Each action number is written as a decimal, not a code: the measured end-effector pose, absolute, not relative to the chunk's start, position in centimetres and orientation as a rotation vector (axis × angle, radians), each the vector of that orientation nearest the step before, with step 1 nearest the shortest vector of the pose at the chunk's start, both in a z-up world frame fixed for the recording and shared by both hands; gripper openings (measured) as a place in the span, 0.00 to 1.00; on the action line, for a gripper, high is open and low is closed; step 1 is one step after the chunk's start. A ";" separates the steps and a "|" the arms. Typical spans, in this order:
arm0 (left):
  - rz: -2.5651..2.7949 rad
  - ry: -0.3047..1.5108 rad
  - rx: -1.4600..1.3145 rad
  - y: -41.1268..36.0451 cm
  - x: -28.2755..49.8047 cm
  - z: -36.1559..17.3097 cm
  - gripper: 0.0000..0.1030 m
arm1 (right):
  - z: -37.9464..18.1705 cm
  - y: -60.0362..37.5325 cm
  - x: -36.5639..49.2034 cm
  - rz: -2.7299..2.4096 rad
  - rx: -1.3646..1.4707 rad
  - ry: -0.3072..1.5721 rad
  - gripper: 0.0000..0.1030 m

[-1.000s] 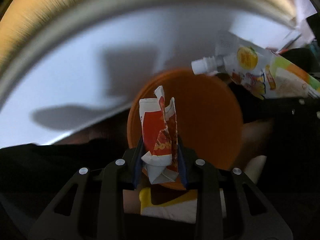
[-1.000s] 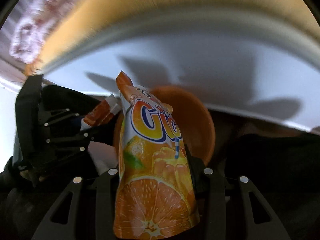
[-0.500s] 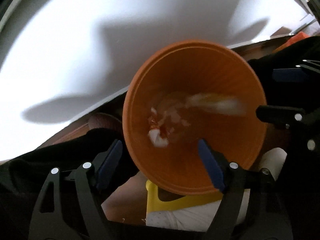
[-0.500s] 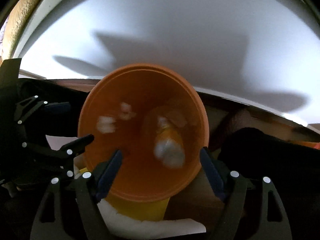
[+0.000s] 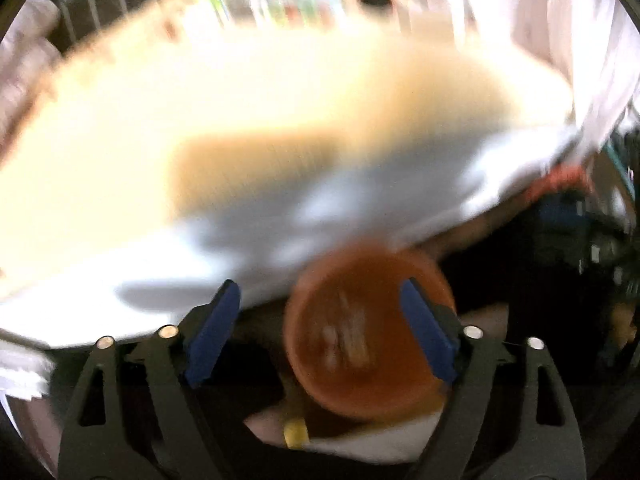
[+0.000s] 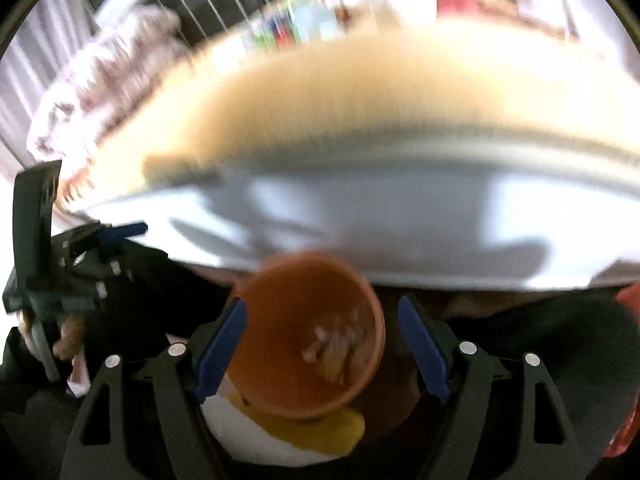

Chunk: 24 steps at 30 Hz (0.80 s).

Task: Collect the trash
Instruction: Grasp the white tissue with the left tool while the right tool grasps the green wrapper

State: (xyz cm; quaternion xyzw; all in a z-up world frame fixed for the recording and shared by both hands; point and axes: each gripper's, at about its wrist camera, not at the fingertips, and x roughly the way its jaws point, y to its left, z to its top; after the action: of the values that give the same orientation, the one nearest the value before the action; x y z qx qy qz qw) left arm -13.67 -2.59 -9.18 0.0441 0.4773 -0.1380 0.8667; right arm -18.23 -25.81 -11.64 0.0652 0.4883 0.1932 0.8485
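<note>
An orange bin [image 5: 368,332] stands below the table edge, and both views look down into it; it also shows in the right wrist view [image 6: 308,336]. Pale trash pieces [image 6: 332,344] lie at its bottom, blurred. My left gripper [image 5: 320,320] is open and empty above the bin's left side. My right gripper [image 6: 322,336] is open and empty above the bin. The left gripper also shows at the left of the right wrist view [image 6: 100,240]. Both views are smeared by motion.
A tan table top with a white front edge [image 5: 280,216] curves above the bin. A yellow and white object [image 6: 304,436] lies under the bin. Blurred bars and coloured items [image 6: 304,16] stand beyond the table.
One second ago each gripper held a wrapper over the bin; both opened and the wrappers fell in. Since then both grippers have pulled up and back, so the bin looks smaller.
</note>
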 end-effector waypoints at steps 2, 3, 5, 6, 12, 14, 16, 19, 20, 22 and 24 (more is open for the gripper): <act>-0.208 0.885 0.116 -1.6 -11.0 -5.4 0.84 | -9.3 -26.3 -18.4 0.423 0.161 0.928 0.75; -0.184 0.861 0.116 -1.3 -9.9 -4.6 0.84 | -8.7 -26.1 -18.1 0.431 0.163 0.894 0.75; -0.129 0.818 0.085 -0.2 -5.3 -2.7 0.84 | -5.8 -26.3 -17.4 0.441 0.160 0.811 0.75; -0.117 0.814 0.070 0.3 -3.6 -2.4 0.84 | -5.1 -26.3 -16.9 0.450 0.162 0.788 0.75; -0.041 0.919 0.100 0.4 7.9 -4.7 0.84 | -3.8 -25.6 -15.6 0.477 0.195 0.745 0.75; -0.022 0.961 0.140 0.7 9.8 -6.0 0.84 | -3.7 -26.2 -15.5 0.460 0.192 0.741 0.75; -0.010 0.974 0.174 1.2 11.0 -6.7 0.84 | -3.8 -26.8 -15.2 0.439 0.184 0.735 0.75; -0.026 0.982 0.177 1.6 12.7 -7.4 0.84 | -4.0 -27.6 -13.7 0.423 0.188 0.747 0.75; -0.035 0.986 0.169 1.7 13.5 -7.6 0.83 | -4.0 -27.7 -13.2 0.417 0.191 0.749 0.75; -0.065 0.990 0.152 1.6 14.4 -7.9 0.68 | -4.1 -27.8 -12.2 0.414 0.196 0.755 0.75; -0.097 0.992 0.135 1.4 14.7 -8.1 0.42 | -3.8 -27.8 -11.6 0.409 0.195 0.752 0.75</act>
State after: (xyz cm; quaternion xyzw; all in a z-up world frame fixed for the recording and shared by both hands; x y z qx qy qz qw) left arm 14.69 1.40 -8.09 0.0645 0.4753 -0.0464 0.8763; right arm -11.64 -27.76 -3.80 0.0946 0.3639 0.1981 0.9052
